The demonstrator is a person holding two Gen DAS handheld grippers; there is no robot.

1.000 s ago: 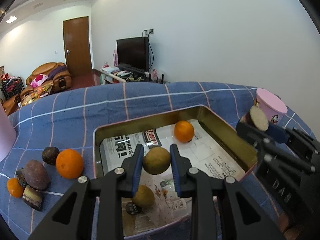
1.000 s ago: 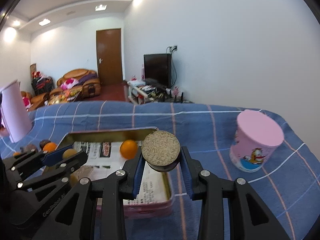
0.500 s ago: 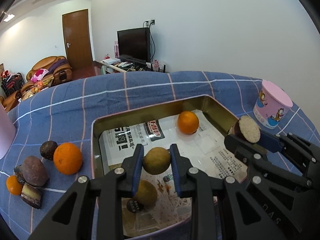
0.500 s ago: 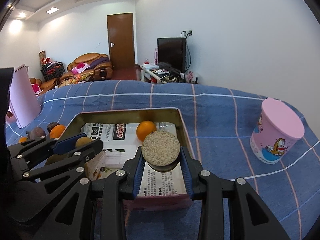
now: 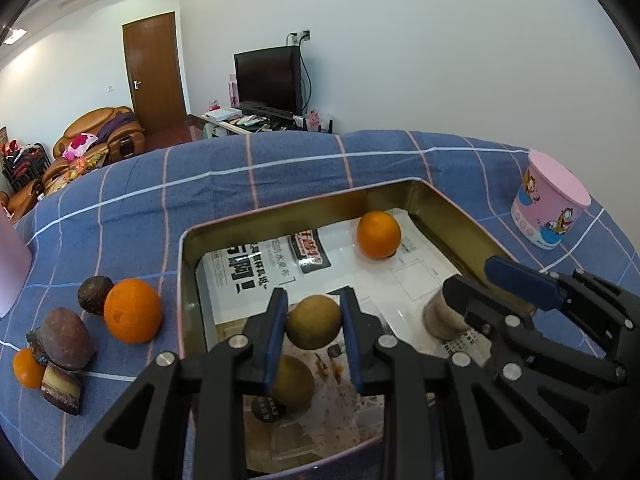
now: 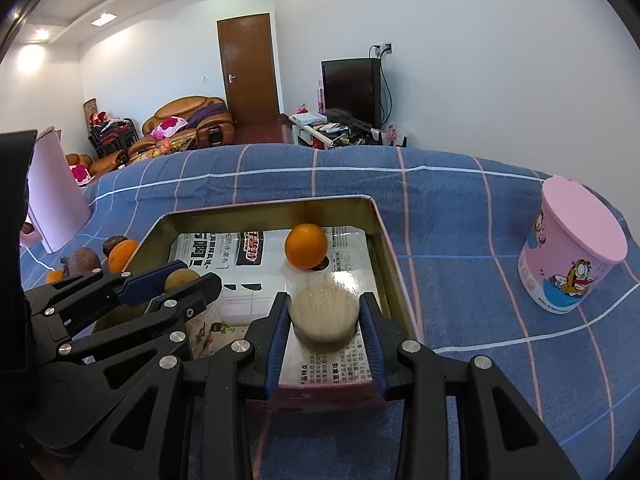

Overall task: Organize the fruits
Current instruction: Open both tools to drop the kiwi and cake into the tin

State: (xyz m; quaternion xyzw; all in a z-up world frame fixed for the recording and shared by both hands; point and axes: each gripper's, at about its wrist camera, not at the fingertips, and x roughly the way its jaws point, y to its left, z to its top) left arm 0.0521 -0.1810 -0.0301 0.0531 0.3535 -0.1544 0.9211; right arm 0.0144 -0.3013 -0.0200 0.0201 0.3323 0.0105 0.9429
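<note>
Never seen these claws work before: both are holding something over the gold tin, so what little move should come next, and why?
Probably lower a little and open. The left gripper pinches a yellowish fruit and the right gripper a flat brown slice, both already over the paper-lined tin, where an orange lies.

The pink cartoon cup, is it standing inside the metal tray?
No, the pink cartoon cup stands on the blue cloth, outside the metal tray.

Your tin (image 5: 452,212) sits on the bed (image 5: 280,168), an orange (image 5: 378,235) inside at its far end. More fruit (image 5: 132,316) lies left of it; a cup (image 5: 550,204) stands right.
</note>
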